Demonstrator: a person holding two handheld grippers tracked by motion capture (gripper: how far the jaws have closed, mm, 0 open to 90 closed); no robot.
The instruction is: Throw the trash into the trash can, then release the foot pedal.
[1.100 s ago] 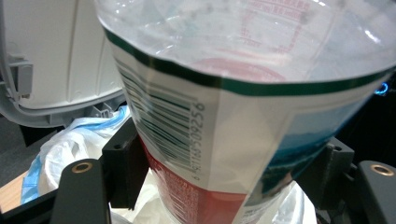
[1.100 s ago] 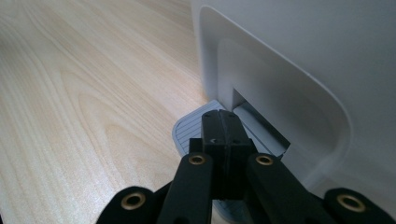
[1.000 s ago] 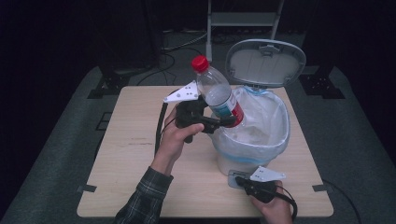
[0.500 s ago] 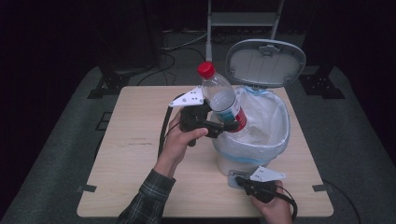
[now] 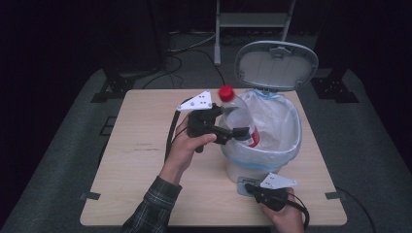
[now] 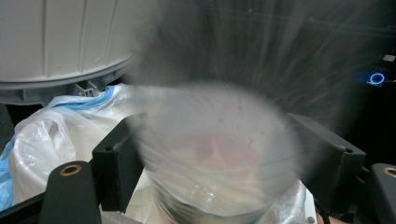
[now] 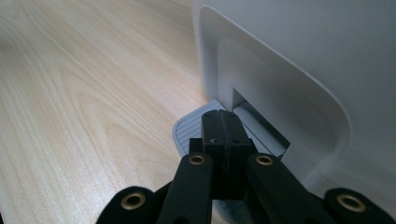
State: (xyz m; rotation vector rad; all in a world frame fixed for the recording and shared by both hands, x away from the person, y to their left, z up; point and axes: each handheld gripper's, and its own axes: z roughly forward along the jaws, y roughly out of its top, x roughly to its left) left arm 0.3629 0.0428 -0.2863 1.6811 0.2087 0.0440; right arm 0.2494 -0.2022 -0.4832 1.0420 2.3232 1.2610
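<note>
High view: the left gripper [image 5: 236,133] is held over the near-left rim of a white pedal bin [image 5: 291,145] that stands on a wooden table [image 5: 141,160]. Its jaws pinch a clear plastic bottle [image 5: 238,119] around the lower body. The bottle is tilted, its red cap [image 5: 226,92] up and toward the left, its base just inside the bin's mouth, above the white liner bag [image 5: 277,114]. The bin's lid [image 5: 276,65] stands raised at the far side. The right gripper [image 5: 248,186] lies low at the table's near edge, its tip at the grey foot pedal [image 5: 240,184] at the bin's base.

Left gripper view: the two black jaws stand on either side of the bottle [image 6: 215,154], which is blurred; both appear to touch its wall. The liner bag [image 6: 60,135] lies below and to the left, the underside of the lid [image 6: 60,42] above it.

Right gripper view: the jaws are pressed together, nothing between them, tip resting on the ribbed pedal [image 7: 191,133] where it emerges from the slot in the bin's wall [image 7: 289,93]. The table [image 7: 70,93] runs beside it.
</note>
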